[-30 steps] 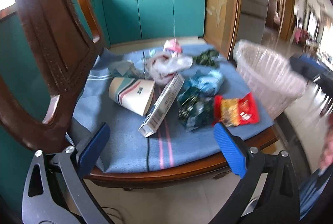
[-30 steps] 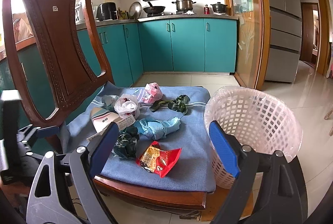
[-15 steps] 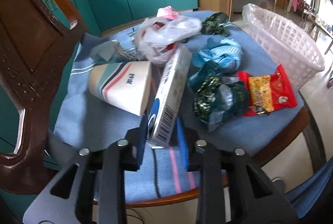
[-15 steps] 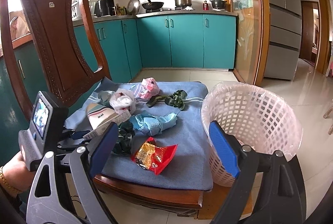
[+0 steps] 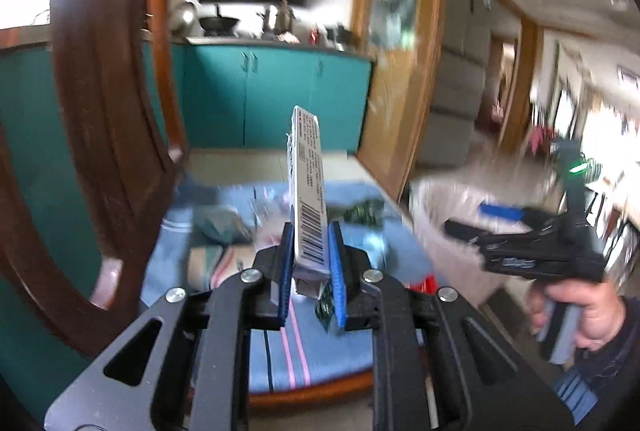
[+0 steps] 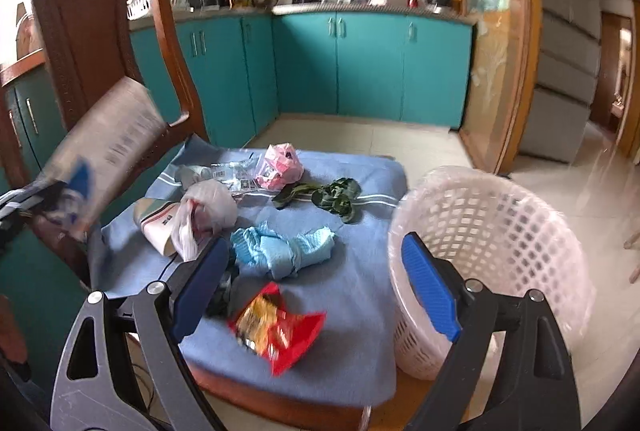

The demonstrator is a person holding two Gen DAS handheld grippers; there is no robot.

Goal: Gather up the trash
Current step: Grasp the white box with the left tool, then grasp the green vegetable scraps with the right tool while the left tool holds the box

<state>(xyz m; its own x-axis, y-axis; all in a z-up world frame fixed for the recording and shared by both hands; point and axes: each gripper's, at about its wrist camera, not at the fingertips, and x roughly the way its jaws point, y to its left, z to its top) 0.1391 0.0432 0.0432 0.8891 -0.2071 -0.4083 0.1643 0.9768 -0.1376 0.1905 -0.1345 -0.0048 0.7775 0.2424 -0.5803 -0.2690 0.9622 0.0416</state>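
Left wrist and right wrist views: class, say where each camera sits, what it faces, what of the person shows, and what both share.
Left wrist: on the left gripper, facing the kitchen over the chair seat; its fingers have just closed on the long box; the right hand shows.
Right wrist: on the open right gripper, facing down over the blue cloth and white basket; no clear hand.
Shared: box, basket, cloth, teal cabinets.
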